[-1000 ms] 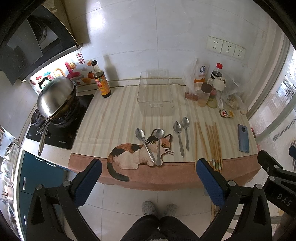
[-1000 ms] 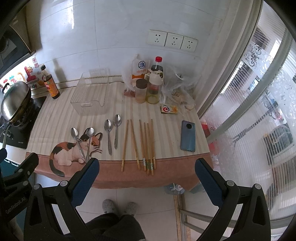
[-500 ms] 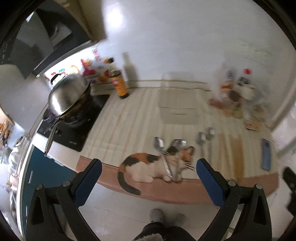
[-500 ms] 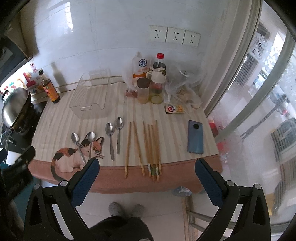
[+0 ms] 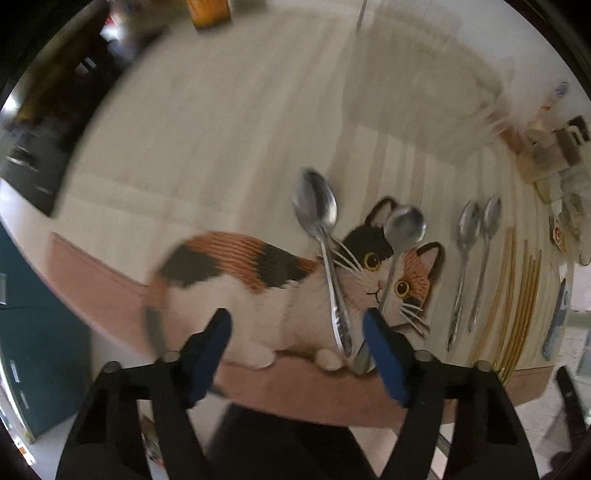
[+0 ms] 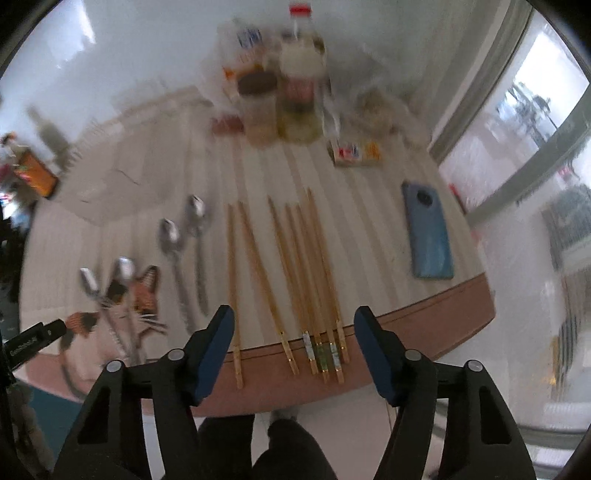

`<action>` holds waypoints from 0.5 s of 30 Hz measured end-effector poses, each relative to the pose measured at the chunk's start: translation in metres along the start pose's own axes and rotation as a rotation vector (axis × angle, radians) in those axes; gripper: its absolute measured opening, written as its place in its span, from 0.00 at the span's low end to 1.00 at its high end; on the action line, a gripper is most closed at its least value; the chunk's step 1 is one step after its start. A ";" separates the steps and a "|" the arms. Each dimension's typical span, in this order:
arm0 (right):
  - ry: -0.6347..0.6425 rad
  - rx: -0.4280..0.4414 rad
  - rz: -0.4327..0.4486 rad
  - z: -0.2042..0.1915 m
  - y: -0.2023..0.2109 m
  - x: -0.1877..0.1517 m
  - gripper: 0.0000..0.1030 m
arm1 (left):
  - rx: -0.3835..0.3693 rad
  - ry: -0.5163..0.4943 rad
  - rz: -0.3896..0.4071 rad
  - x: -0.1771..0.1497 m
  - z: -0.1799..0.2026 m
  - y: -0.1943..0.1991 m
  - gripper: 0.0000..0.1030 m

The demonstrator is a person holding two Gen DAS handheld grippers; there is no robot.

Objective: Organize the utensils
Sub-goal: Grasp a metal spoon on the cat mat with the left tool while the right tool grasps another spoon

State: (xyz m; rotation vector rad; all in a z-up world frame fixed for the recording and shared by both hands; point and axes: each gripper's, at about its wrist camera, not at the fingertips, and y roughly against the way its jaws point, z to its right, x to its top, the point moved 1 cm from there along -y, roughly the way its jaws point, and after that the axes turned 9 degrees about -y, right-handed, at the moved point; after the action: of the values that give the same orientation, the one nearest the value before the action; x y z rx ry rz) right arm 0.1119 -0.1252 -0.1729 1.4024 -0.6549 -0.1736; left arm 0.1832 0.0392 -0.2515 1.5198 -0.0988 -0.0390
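Two metal spoons lie crossed on the cat picture of the counter mat: the left spoon [image 5: 320, 236] and the right spoon [image 5: 400, 236]. My left gripper [image 5: 297, 332] is open and empty, just short of their handles at the counter's front edge. Two more spoons [image 5: 467, 258] lie to the right, then several wooden chopsticks [image 6: 295, 273]. My right gripper [image 6: 295, 328] is open and empty, right in front of the chopstick ends. A clear plastic tray [image 5: 424, 96] stands at the back.
A blue phone [image 6: 426, 232] lies right of the chopsticks. Bottles and jars [image 6: 280, 96] stand at the back by the wall. A sauce bottle [image 5: 207, 11] and a black stove [image 5: 40, 140] are on the left. Both views are blurred.
Both grippers have dropped down and forward toward the counter's front edge. The left one now faces the crossed spoons, the right one the chopsticks. Both stay open.
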 end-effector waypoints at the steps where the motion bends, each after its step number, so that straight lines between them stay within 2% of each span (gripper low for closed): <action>1: -0.012 -0.016 -0.023 -0.001 -0.012 0.000 0.66 | -0.021 0.008 -0.023 0.005 -0.001 -0.012 0.56; 2: -0.025 -0.028 -0.050 -0.001 -0.026 0.000 0.66 | -0.034 0.016 -0.044 0.009 -0.002 -0.023 0.52; 5: -0.044 -0.072 -0.109 -0.002 -0.055 0.001 0.66 | -0.051 0.039 -0.072 0.019 -0.005 -0.042 0.51; 6: -0.050 -0.080 -0.122 -0.003 -0.060 0.000 0.66 | -0.053 0.042 -0.076 0.021 -0.005 -0.046 0.46; 8: -0.058 -0.099 -0.139 -0.006 -0.070 -0.001 0.66 | -0.053 0.033 -0.049 0.026 0.000 -0.043 0.42; 9: -0.059 -0.106 -0.144 -0.008 -0.074 0.000 0.66 | -0.042 0.019 -0.049 0.028 0.003 -0.043 0.29; 10: -0.057 -0.110 -0.148 -0.011 -0.076 0.000 0.66 | -0.030 0.013 -0.048 0.030 0.005 -0.042 0.28; 11: -0.054 -0.117 -0.149 -0.015 -0.078 0.001 0.66 | -0.028 0.003 -0.045 0.032 0.007 -0.042 0.23; 13: -0.049 -0.119 -0.155 -0.021 -0.080 0.001 0.66 | -0.009 -0.037 -0.036 0.035 0.009 -0.043 0.06; 15: -0.040 -0.115 -0.152 -0.031 -0.080 0.003 0.66 | -0.001 -0.082 -0.034 0.037 0.012 -0.043 0.04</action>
State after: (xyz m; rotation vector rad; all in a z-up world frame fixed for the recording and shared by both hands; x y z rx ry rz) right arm 0.1513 -0.1152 -0.2487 1.3407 -0.5621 -0.3550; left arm 0.2207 0.0223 -0.2924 1.5192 -0.1384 -0.1284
